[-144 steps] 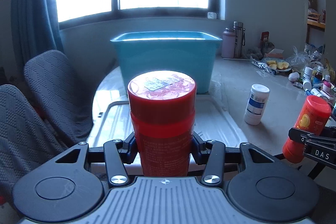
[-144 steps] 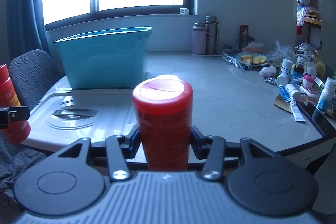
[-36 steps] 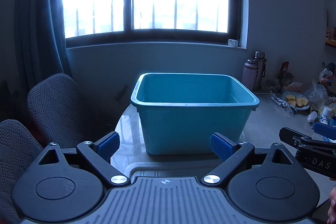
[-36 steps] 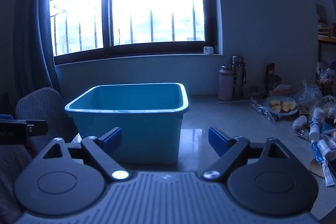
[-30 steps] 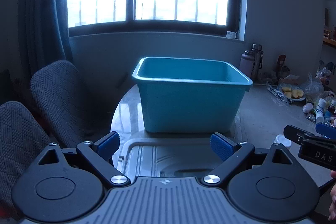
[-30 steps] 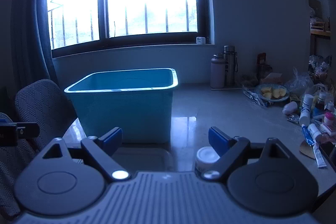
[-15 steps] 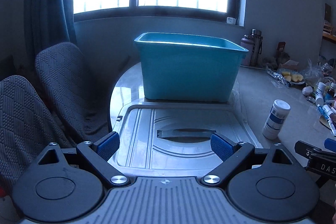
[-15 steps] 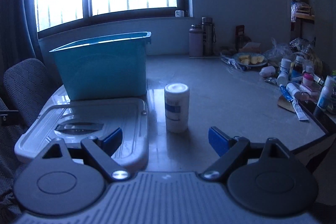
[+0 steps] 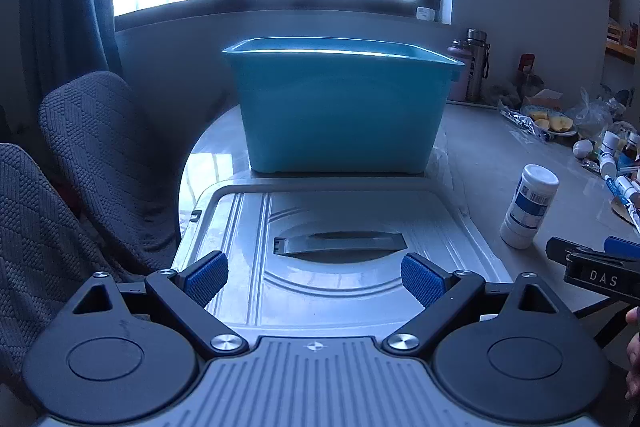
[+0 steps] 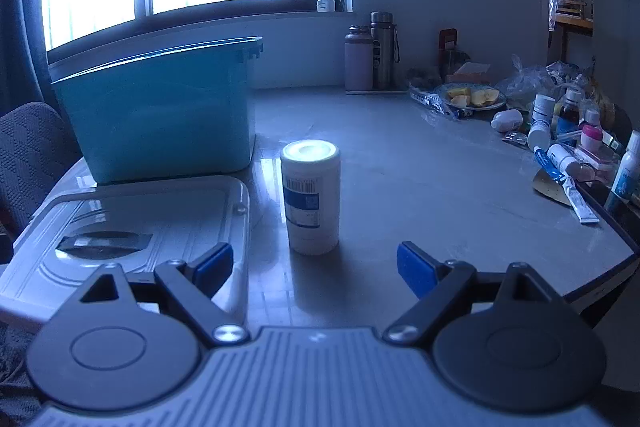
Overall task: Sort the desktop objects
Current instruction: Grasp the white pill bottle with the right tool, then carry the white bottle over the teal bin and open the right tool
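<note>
Tongs both apart, empty: left tongs [image 9: 314, 278] over lid [image 9: 336, 259]; right tongs [image 10: 315, 264] near bottle [image 10: 311, 197].

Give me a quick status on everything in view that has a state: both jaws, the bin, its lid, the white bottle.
Left gripper: jaws wide open, nothing between them.
Right gripper: jaws wide open, empty, facing the bottle.
Teal bin: upright, uncovered; contents hidden.
Grey lid: lying flat on the table in front of the bin.
White bottle: upright, capped, standing free beside the lid.
</note>
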A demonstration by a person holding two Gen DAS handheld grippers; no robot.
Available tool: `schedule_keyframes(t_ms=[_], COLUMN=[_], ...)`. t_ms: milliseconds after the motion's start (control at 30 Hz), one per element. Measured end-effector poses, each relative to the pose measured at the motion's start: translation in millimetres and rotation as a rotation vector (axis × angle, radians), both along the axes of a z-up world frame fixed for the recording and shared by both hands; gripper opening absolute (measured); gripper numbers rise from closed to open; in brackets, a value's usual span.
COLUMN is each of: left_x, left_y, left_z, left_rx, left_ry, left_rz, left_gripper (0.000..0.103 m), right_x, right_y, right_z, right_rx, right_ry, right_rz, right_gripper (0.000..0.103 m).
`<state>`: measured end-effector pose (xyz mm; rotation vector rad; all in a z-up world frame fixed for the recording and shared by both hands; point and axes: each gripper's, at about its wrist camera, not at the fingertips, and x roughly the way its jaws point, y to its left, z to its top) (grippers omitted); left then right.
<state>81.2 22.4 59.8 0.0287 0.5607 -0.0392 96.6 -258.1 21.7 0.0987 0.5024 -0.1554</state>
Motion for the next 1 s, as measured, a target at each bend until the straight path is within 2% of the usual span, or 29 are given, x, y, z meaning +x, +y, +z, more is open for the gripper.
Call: schedule_keyframes(t_ms=[433, 667, 733, 767, 900, 1000], left_x=[55.9, 74.6, 78.5, 79.5, 83.2, 83.8], left_y=[-5.0, -5.5, -4.6, -3.7, -0.1, 2.7], left_z=[-4.4, -6.0, -6.4, -6.5, -5.1, -2.6], left_rx=[-0.005, 0.009, 0.007, 0.006, -0.002, -0.011], left_ry=[0.051, 0.052, 0.055, 0.053, 0.052, 0.044], left_rz=[0.02, 0.026, 0.032, 0.034, 0.039, 0.047], left_gripper=[0.095, 0.095, 0.095, 0.095, 0.095, 0.095], right_x=[65.7, 96.5, 102.7, 104.3, 106.6, 102.4], right_y=[-1.4, -1.8, -4.0, -4.1, -2.5, 5.4], right_z=[-14.5, -25.3, -28.3, -29.0, -24.0, -12.6], right_rx=[-0.003, 0.003, 0.016, 0.016, 0.019, -0.023], right_ry=[0.045, 0.07, 0.073, 0.075, 0.079, 0.055], right_rz=[-0.007, -0.006, -0.002, 0.002, 0.017, 0.034], right_gripper=[0.089, 0.089, 0.081, 0.047, 0.047, 0.047])
